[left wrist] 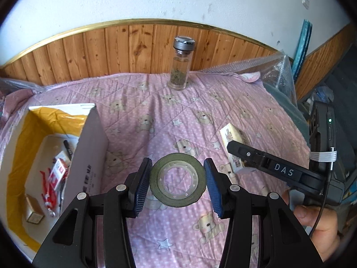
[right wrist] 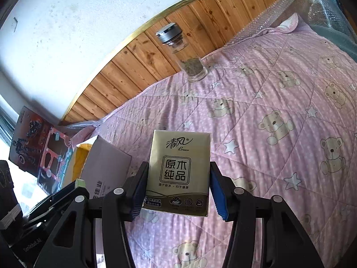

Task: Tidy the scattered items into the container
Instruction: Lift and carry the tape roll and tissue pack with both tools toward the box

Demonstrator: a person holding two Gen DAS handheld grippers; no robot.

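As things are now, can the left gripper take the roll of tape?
Probably yes. The left gripper is open with its jaws on either side of the tape roll on the quilt, and nothing lies between them.

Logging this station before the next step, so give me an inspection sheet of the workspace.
Surface: pink bear-print quilt, wrinkled.
Job's things: tape roll between the left gripper fingers; tissue pack between the right gripper fingers; open box at left holds small items.
Clutter: lidded glass jar upright near the wall.
Grippers: left fingers flank the roll, narrow gaps visible; right fingers against the pack's sides.
Cables: thin black cable by the right hand.
Surroundings: wood panelling, bubble wrap.
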